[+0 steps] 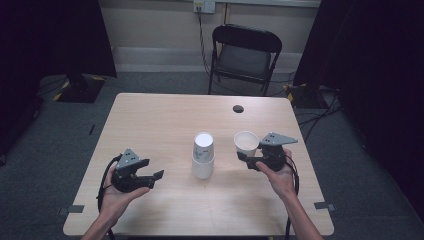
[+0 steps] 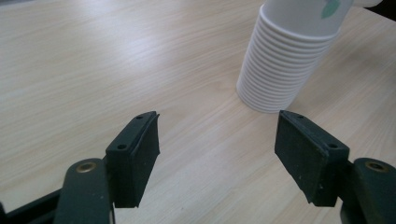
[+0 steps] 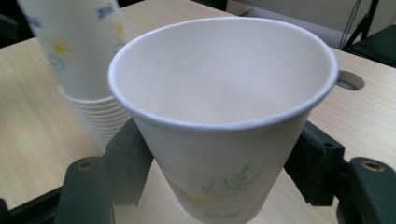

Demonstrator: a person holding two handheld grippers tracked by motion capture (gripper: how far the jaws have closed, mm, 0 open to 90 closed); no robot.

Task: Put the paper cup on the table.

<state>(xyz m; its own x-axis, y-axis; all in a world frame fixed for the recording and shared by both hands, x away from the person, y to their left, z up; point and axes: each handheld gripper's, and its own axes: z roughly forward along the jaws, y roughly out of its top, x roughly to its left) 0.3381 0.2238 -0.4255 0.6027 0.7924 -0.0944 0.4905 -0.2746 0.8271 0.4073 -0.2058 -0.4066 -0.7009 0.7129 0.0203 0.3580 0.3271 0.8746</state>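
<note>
Between the jaws of the right hand-held gripper sits a single paper cup, mouth up and tilted a little, pinched around its lower body on both sides; in the right gripper view the cup shows a faint green sprig printed near its base. Just to that gripper's left, in the middle of the bench, stands the stack of paper cups, upside down, rims ringed one over another. Further left, the left hand-held gripper is held low over the wood with its jaws spread and nothing between them. Seen from the left gripper view, the stack stands ahead and to the right, apart from both pads.
</note>
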